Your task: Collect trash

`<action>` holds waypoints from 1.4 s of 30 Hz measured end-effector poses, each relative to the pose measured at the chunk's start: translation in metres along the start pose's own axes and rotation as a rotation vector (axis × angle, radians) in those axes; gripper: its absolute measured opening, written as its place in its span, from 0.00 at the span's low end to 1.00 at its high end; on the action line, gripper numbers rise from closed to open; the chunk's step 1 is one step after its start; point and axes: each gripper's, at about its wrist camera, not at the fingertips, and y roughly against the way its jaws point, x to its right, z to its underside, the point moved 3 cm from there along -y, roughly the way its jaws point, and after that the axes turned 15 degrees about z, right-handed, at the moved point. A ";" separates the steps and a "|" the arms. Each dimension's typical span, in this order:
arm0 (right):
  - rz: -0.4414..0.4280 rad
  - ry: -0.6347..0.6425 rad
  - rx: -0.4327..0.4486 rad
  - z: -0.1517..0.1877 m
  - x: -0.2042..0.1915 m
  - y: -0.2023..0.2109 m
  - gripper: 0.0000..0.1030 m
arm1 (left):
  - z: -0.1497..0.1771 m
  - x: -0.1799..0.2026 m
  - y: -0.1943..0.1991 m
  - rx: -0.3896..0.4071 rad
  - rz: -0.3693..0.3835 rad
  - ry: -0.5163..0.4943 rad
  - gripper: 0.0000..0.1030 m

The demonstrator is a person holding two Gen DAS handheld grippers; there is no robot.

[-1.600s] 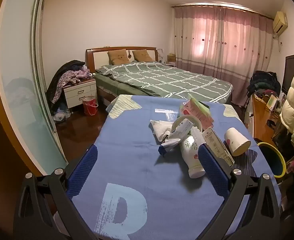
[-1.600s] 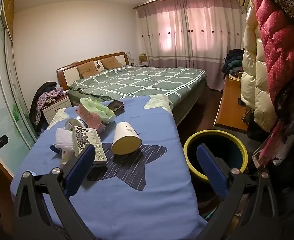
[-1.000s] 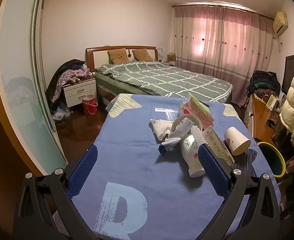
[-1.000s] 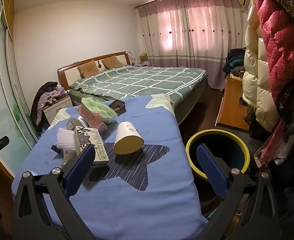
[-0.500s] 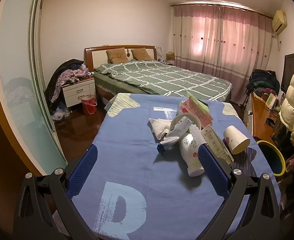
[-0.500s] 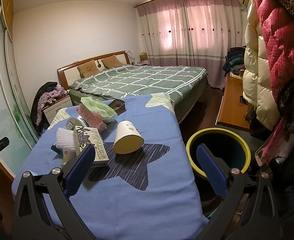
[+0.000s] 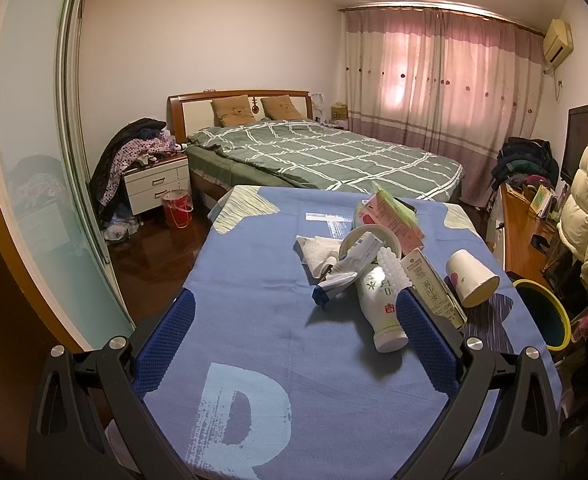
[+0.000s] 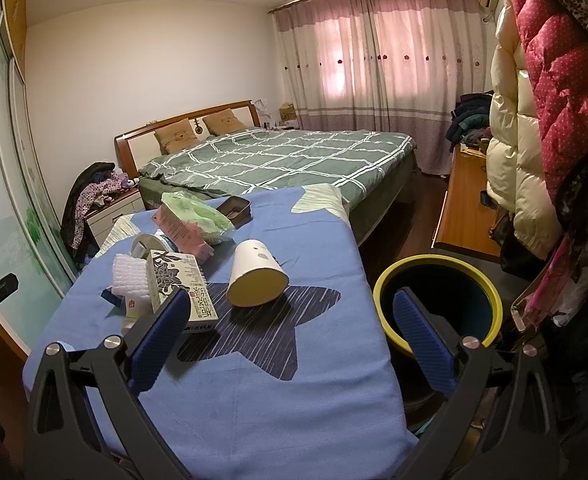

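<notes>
Both claws, left claw [image 7: 294, 320] and right claw [image 8: 294, 320], gape empty above the blue-covered bench [image 8: 254, 392]. Paper cup [image 8: 256, 274], carton [image 8: 182, 284] and bottle [image 7: 380, 310] lie clustered; yellow-rimmed bin [image 8: 438, 272] stands beside the bench.

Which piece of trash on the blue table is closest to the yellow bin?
The white paper cup, tipped on its side with its open mouth facing the camera. It lies on the table's bin side; the printed carton and white bottle sit farther away.

A toppled white paper cup [image 8: 257, 278], a white plastic bottle [image 7: 379, 309] and a printed carton [image 8: 182, 285] — heaped on the blue-clothed counter [image 8: 294, 360]; a yellow-rimmed bin [image 8: 438, 300] alongside.
</notes>
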 end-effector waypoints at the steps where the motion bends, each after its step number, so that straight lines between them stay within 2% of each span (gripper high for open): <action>1: -0.001 0.000 0.000 0.000 0.000 0.000 0.94 | -0.001 0.000 0.001 0.000 0.002 0.000 0.96; 22: -0.002 -0.001 -0.007 0.002 -0.001 -0.003 0.94 | 0.016 0.001 -0.013 -0.005 0.003 0.000 0.96; 24: -0.003 -0.002 -0.007 0.001 -0.001 -0.003 0.94 | 0.005 0.005 -0.006 -0.004 0.001 -0.002 0.96; 42: -0.004 -0.001 -0.010 0.001 -0.001 -0.004 0.94 | 0.009 0.004 -0.012 -0.006 -0.005 -0.003 0.96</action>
